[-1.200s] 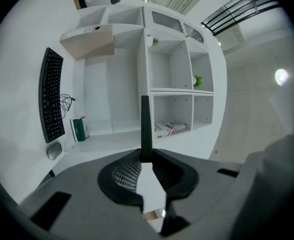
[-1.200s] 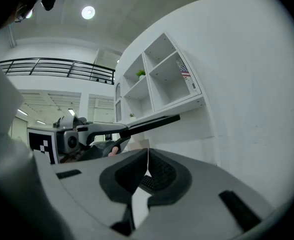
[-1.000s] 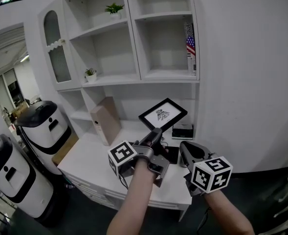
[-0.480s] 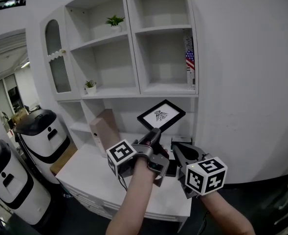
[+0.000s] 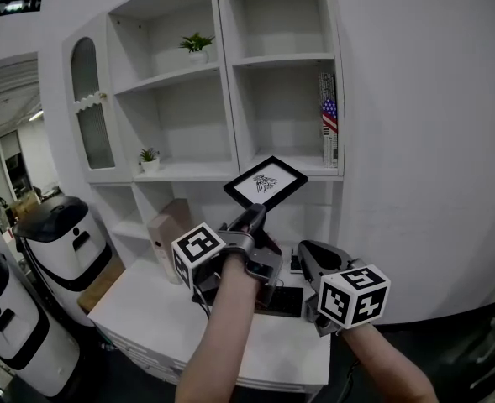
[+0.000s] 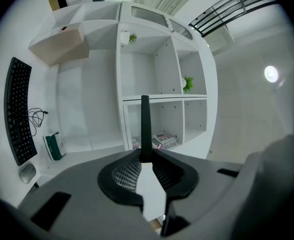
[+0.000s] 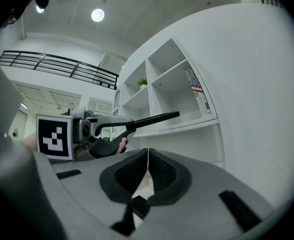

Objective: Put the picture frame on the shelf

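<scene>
Obs.: the left tool [image 5: 252, 217] has its jaws pinched narrowly on the lower edge of the picture frame [image 5: 265, 181]. The frame is held in the air, face tilted upward, just in front of the shelf [image 5: 291, 163] ledge below the right-hand compartment and well above the surface [image 5: 159, 305]. The right tool [image 5: 312, 257] has its jaws pressed together with nothing between them, low beside the left.

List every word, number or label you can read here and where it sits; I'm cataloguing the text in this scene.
No text reads clearly.
Books: flag pattern and spine print, too small and blurred to read.
Picture frame: a dark drawing, no legible words.
Left gripper and right gripper: black-and-white square markers only, no letters or numbers.
</scene>
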`<state>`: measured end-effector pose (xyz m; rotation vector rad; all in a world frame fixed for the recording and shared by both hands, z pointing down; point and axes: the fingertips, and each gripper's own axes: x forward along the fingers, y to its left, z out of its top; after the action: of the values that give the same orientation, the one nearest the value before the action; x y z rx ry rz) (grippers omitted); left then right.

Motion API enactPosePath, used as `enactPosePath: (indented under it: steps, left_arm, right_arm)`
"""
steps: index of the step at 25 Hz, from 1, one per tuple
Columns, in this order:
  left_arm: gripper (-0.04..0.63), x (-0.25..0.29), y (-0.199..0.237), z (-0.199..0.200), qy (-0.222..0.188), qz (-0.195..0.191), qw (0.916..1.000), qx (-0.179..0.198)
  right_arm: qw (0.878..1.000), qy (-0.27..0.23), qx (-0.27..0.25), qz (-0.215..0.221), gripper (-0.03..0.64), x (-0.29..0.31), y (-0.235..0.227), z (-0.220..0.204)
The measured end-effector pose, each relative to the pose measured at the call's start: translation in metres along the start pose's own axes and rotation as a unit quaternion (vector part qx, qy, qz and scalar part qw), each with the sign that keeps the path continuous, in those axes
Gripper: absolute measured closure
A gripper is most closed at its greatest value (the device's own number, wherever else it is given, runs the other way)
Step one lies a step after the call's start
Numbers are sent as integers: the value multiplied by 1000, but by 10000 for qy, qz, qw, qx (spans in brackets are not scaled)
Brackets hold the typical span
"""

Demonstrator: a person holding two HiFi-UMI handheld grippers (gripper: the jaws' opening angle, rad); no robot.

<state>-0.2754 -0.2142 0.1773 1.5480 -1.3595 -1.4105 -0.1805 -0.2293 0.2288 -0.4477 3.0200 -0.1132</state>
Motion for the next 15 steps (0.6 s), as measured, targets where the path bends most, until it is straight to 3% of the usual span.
enactPosePath:
  steps: [15]
  left_arm:
    - [529, 50, -4, 40, 41, -75, 9999, -138]
  right_arm:
    - [9991, -233, -136, -336, 615, 42, -10, 28]
